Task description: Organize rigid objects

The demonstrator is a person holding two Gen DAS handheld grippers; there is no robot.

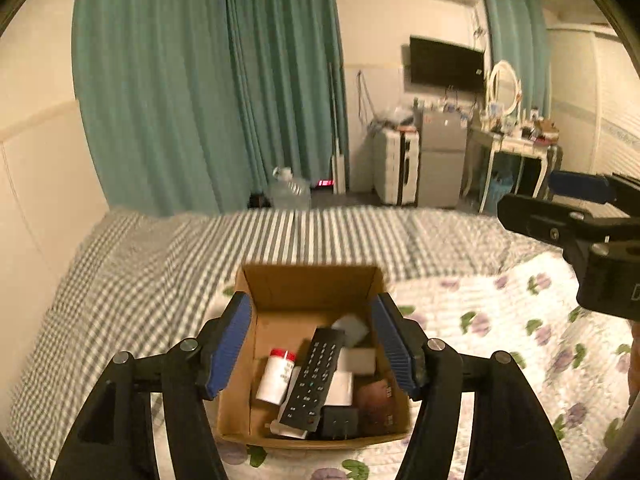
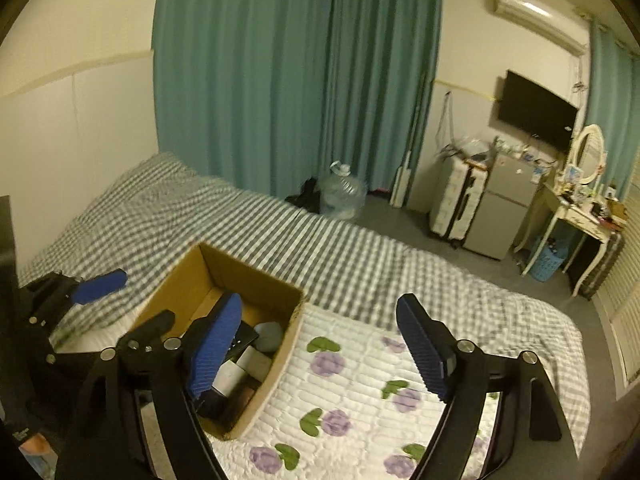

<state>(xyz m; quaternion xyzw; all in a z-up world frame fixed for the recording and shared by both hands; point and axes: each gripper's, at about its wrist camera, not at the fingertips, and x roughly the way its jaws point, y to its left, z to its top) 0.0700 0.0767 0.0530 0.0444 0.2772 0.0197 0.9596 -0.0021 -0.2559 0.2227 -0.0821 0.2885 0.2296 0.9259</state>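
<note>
Hovering over the open cardboard box (image 1: 308,284), the left tongs (image 1: 312,344) were spread wide with nothing between the blue pads (image 1: 226,344), one pad on either side of the box's opening. The right tongs (image 2: 320,348) were released too, empty, with the left pad over the box's near corner and the other out above the floral quilt (image 2: 360,392). Inside the box sat a black remote (image 1: 316,376) lying tilted across the pile, a white bottle with a red cap (image 1: 277,376) just to its left, a grey rounded thing (image 1: 352,326) toward the back, some white blocky items (image 1: 340,388) underneath, a dark adapter-looking block (image 1: 338,420) and a brownish object (image 1: 374,400) in the near right corner, kinda blurry so can't say what it was. The box rested on the bed, right where the quilt met the grey checked sheet (image 1: 120,280). Further out were teal curtains (image 1: 200,80), a big water jug (image 2: 342,196) on the floor, a white suitcase (image 2: 456,200), a small grey fridge (image 2: 500,216), a wall TV (image 2: 536,112) and a white dressing table (image 2: 572,212) with an oval mirror.
</note>
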